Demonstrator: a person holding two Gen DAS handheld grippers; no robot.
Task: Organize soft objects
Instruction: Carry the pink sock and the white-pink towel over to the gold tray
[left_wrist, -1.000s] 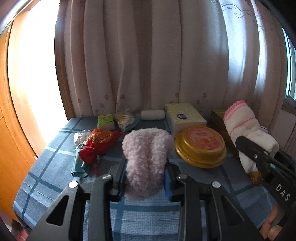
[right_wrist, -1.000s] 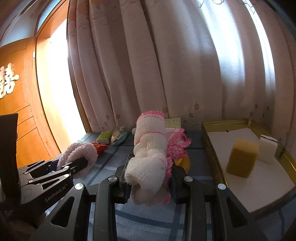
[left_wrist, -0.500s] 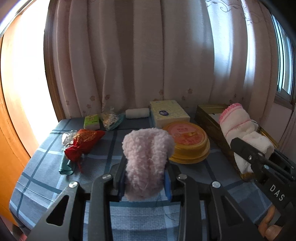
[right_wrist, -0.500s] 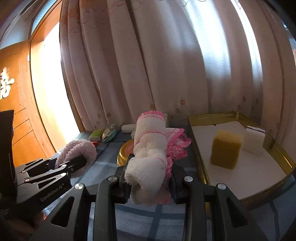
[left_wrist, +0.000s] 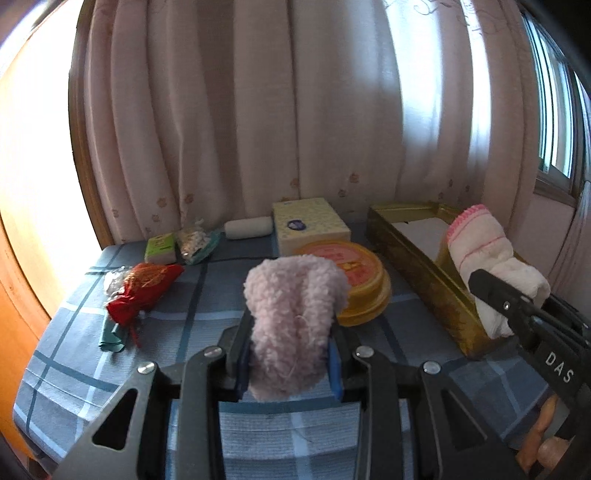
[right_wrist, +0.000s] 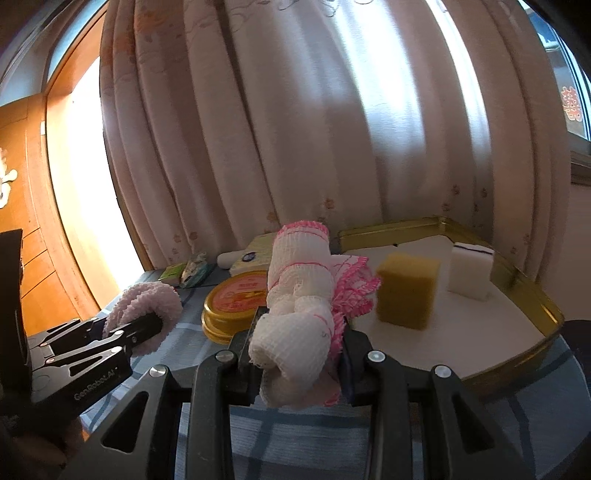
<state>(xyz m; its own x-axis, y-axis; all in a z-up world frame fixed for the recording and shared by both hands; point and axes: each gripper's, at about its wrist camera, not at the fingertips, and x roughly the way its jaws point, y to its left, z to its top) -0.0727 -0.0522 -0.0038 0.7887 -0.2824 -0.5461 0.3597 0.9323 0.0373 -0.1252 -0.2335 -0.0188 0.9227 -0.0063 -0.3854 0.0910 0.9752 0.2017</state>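
Observation:
My left gripper (left_wrist: 290, 363) is shut on a fluffy pink plush piece (left_wrist: 293, 317) held above the blue checked tablecloth (left_wrist: 192, 306). My right gripper (right_wrist: 299, 352) is shut on a rolled white cloth with pink trim (right_wrist: 299, 295), just in front of the gold tray's (right_wrist: 517, 280) near edge. In that tray, on its white liner, stand a yellow sponge (right_wrist: 406, 291) and a white foam block (right_wrist: 469, 271). From the left wrist view the right gripper (left_wrist: 517, 306) with its white cloth (left_wrist: 491, 258) hangs at the gold tray (left_wrist: 417, 254). The left gripper (right_wrist: 140, 328) with the plush (right_wrist: 147, 306) shows at left in the right wrist view.
A round gold tin with an orange lid (left_wrist: 354, 277) sits mid-table beside the tray. A tissue box (left_wrist: 308, 225), a white roll (left_wrist: 247, 227), a green pack (left_wrist: 160, 249), a snack bag (left_wrist: 194, 242) and a red pouch (left_wrist: 144, 288) lie toward the curtain (left_wrist: 295, 110) and left edge.
Both grippers have drifted rightward with their loads. The gold tray, sponge and foam block now sit closer and more central in the right wrist view; the gold tin slid left.

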